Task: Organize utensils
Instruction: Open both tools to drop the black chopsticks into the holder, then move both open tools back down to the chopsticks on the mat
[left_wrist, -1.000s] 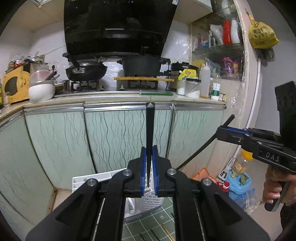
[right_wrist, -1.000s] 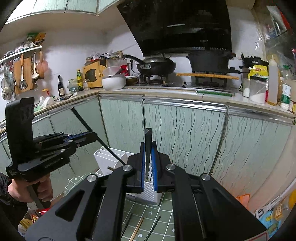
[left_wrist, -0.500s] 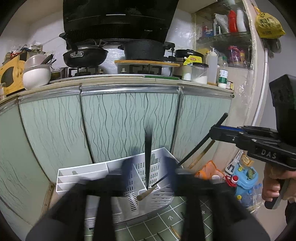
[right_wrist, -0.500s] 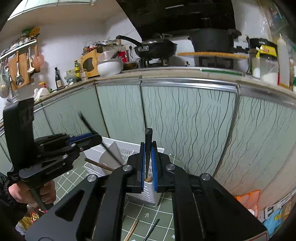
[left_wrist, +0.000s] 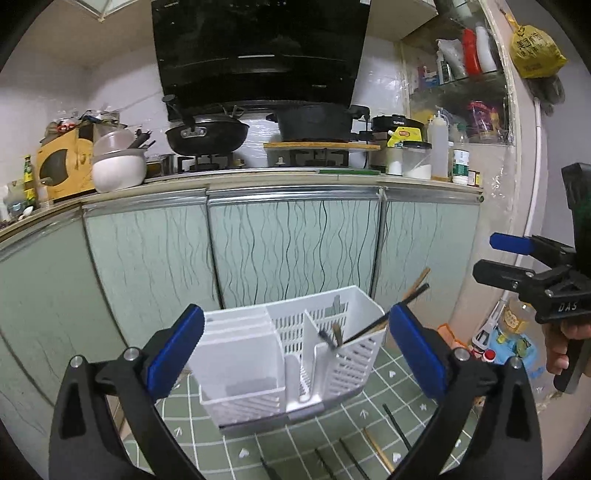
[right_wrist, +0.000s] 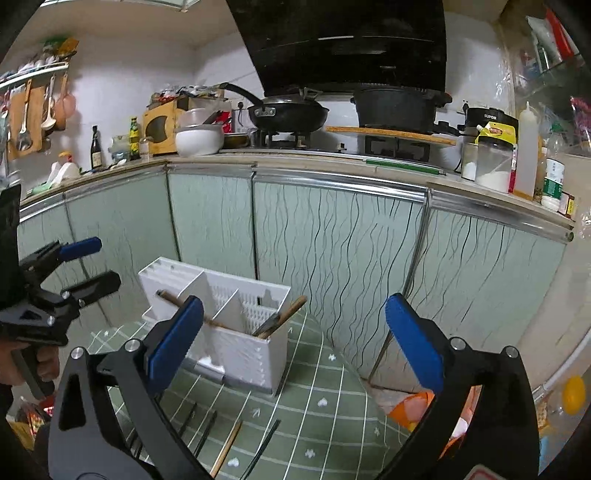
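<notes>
A white slotted utensil holder (left_wrist: 236, 362) stands on a green checked mat (left_wrist: 384, 384) in front of the kitchen cupboards. A black chopstick (left_wrist: 384, 317) and a brown one (left_wrist: 417, 280) lean out of its right compartment. From the right wrist view, the holder (right_wrist: 240, 354) has a brown chopstick (right_wrist: 291, 310) in its end compartment and another brown chopstick (right_wrist: 173, 299) lying across a divider. My left gripper (left_wrist: 295, 325) and right gripper (right_wrist: 295, 317) hover just above and before the holder, their jaws opening wide with nothing between the pads. Each gripper also shows in the other's view: the right gripper (left_wrist: 485, 256) and the left gripper (right_wrist: 105, 262).
Several loose chopsticks (right_wrist: 225, 450) lie on the mat near me, black ones (left_wrist: 397, 424) among them. Pale green cupboard doors (left_wrist: 288, 251) rise right behind the holder. Bottles and bags (left_wrist: 509, 343) crowd the floor at the right. A hand (left_wrist: 561, 350) grips the right tool's handle.
Both grippers were shut on upright black chopsticks; both have opened and the chopsticks have dropped into the holder. Both hands have sunk towards the holder.
</notes>
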